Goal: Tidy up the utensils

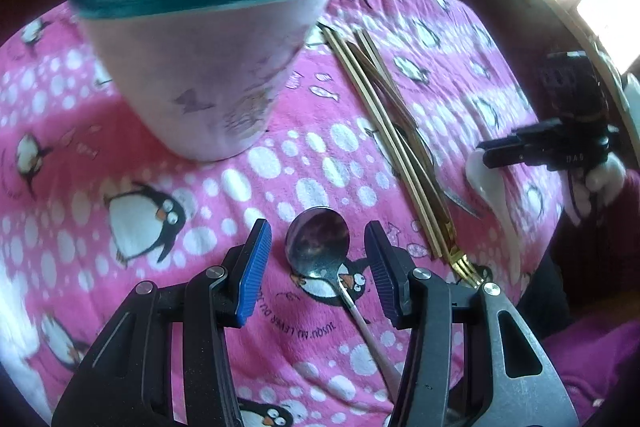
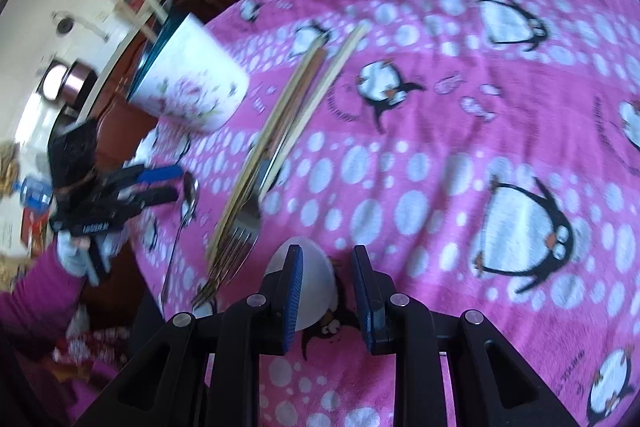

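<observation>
Left gripper [image 1: 316, 259]: jaws apart, round steel spoon [image 1: 318, 247] between them, lower centre, untouched.
Right gripper [image 2: 326, 293]: parted over white ceramic spoon [image 2: 306, 283], no grip.

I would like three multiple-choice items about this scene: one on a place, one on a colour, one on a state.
1. Where is the metal spoon's bowl?
A. in the cup
B. between the left gripper's fingers
C. under the chopsticks

2. What colour is the cup's rim?
A. teal
B. red
C. yellow

3. How is the left gripper?
A. shut on a fork
B. shut on the cup
C. open

Answers: 1 B, the bowl lies on the cloth between the blue pads; 2 A, the rim looks teal; 3 C, the pads stand clear on both sides.
</observation>
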`<act>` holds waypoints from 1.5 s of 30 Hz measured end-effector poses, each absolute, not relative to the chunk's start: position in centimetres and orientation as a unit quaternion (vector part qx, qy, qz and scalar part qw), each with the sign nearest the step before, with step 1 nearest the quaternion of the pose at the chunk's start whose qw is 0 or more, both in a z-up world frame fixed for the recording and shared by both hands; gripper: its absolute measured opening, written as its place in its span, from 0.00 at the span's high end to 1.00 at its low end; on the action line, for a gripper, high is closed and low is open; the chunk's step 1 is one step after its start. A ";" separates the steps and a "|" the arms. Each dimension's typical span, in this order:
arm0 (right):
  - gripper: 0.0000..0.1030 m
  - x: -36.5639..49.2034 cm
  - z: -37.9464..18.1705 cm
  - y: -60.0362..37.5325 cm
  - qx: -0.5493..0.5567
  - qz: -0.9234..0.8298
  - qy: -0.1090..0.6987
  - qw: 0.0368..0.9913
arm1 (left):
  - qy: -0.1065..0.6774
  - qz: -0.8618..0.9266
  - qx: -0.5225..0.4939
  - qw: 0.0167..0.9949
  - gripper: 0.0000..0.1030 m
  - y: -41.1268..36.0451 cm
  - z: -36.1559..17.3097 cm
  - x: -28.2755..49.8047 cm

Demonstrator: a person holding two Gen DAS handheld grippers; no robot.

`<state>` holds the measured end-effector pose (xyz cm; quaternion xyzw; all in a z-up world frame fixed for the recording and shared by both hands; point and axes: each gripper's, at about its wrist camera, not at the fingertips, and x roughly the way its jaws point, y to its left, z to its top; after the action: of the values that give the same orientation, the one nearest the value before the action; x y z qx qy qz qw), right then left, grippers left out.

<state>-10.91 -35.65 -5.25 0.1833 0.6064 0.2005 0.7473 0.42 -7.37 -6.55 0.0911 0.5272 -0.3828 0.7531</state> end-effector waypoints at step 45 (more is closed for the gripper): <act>0.98 -12.8 -0.7 -33.9 0.149 0.250 0.561 0.775 | 0.467 -0.334 0.118 0.810 0.99 -6.8 -3.3 -3.1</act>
<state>-12.76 -33.91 -0.68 0.1490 0.5613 0.2497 0.7748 -3.08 -6.83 -3.28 0.1183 0.4672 -0.3339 0.8101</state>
